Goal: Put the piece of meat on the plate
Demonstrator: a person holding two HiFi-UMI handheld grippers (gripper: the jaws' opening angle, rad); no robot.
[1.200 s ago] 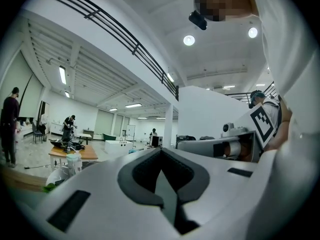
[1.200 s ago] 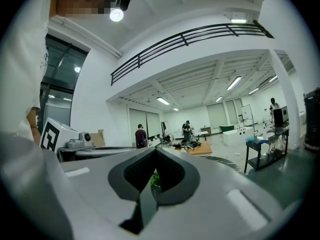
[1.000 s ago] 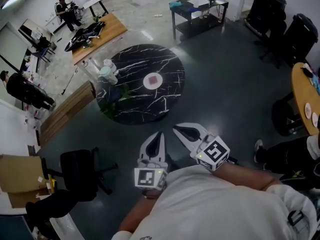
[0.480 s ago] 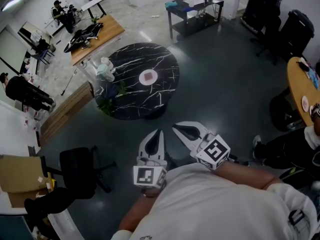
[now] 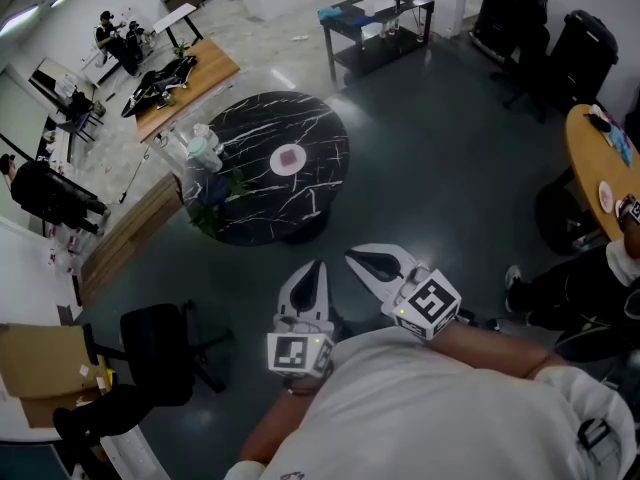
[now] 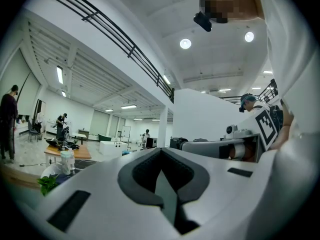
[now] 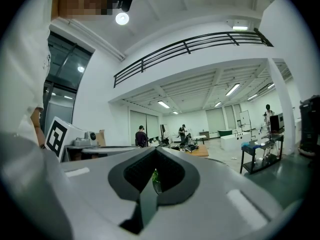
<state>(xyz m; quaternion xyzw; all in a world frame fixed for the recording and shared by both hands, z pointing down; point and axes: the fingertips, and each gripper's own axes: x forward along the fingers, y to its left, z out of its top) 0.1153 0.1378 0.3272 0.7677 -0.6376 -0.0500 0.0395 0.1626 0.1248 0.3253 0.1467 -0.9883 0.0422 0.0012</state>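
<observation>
Jaws closed and empty on my left gripper (image 5: 319,268) and right gripper (image 5: 353,259). Far ahead, slightly left, the round black desk (image 5: 250,208) carries the plate (image 5: 274,161) with a pinkish piece (image 5: 288,157), likely the meat; my left gripper is nearer.

Open dark grey floor (image 5: 430,158) runs up to the round black white-veined marble surface (image 5: 312,133). Around its white plate (image 5: 288,159) the top is bare. A green leafy plant (image 5: 212,213) and a pale plastic jug (image 5: 200,150) crowd the left edge. A black office chair (image 5: 160,353) stands lower left.

Glossy black marble-look tabletop (image 5: 312,190) — wooden desk (image 5: 216,67), smooth dark floor (image 5: 450,168)
</observation>
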